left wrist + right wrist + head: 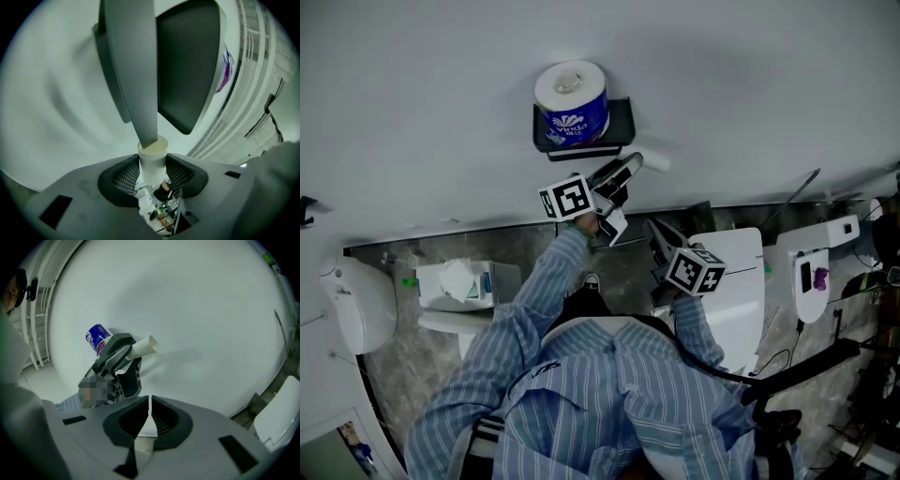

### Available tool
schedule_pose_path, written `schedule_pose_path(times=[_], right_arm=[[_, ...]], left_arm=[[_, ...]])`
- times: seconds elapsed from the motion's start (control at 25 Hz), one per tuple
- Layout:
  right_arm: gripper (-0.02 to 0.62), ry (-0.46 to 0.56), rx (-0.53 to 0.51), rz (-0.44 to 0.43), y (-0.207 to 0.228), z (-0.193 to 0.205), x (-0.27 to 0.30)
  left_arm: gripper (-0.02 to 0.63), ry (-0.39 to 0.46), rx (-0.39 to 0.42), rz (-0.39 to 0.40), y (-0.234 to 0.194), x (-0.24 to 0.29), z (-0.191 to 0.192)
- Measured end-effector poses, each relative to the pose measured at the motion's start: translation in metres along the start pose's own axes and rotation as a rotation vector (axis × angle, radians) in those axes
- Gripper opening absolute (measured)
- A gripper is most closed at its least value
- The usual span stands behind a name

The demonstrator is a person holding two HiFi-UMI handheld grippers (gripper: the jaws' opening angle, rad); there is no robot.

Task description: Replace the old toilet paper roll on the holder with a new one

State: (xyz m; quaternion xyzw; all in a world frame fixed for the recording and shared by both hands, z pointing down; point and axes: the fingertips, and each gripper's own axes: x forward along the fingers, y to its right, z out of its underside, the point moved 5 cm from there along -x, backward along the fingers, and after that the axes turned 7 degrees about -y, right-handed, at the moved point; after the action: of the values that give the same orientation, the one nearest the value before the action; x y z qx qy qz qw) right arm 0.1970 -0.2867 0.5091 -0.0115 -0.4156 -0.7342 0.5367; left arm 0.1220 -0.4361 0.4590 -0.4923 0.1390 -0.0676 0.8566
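Observation:
A new toilet roll (572, 101) in a blue wrapper stands on the black shelf of the wall holder (619, 117). My left gripper (630, 169) is shut on a bare cream cardboard tube (654, 161), just below the shelf's right end. In the left gripper view the tube (152, 157) sits between the pads, and the holder's grey bar (131, 70) ends at its mouth. Whether the bar's tip is inside is not visible. My right gripper (658, 239) hangs lower and to the right, shut and empty (149, 411). From there I see the left gripper (117, 359), the tube (146, 345) and the blue roll (97, 338).
The wall (750, 84) is plain white. Below it are a white bin (356, 305) at the left, a tissue pack (457, 279) on a white stand, and a white cistern lid (736, 281) under the right gripper. More white gear (820, 267) stands at the far right.

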Motion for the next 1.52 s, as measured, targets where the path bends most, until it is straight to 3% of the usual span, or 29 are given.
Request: schedule_pose_path(times=[0.16,0.36,0.48,0.64,0.88,1.08,1.24,1.52], right_arm=[[0.005,0.014,-0.003,0.03,0.006,0.0,-0.009],[0.005,0.023,-0.034,0.065,0.011,-0.005,-0.016],[0.005,0.026,-0.048,0.064,0.009,-0.009,-0.018],[0.006,0.029,-0.072,0.054,0.006,-0.018,-0.018],[0.022,0.089,-0.147,-0.001,-0.01,-0.047,-0.016],[0.16,0.136,-0.294,-0.112,-0.058,-0.079,-0.007],[0.286,0.159,-0.421,-0.139,-0.098,-0.117,0.002],[0.391,0.209,-0.637,-0.16,-0.171,-0.172,0.02]], left_arm=[[0.178,-0.113,0.147,-0.068,0.009,0.005,0.012],[0.178,-0.215,0.394,-0.142,0.027,-0.008,0.022],[0.178,-0.224,0.509,-0.198,0.036,-0.025,0.022],[0.178,-0.206,0.584,-0.281,0.043,-0.053,0.016],[0.178,-0.137,0.564,-0.372,0.045,-0.1,0.011],[0.178,-0.063,0.507,-0.447,0.038,-0.153,0.012],[0.178,-0.022,0.47,-0.516,0.031,-0.19,0.013],[0.178,0.025,0.43,-0.571,0.03,-0.227,0.025]])
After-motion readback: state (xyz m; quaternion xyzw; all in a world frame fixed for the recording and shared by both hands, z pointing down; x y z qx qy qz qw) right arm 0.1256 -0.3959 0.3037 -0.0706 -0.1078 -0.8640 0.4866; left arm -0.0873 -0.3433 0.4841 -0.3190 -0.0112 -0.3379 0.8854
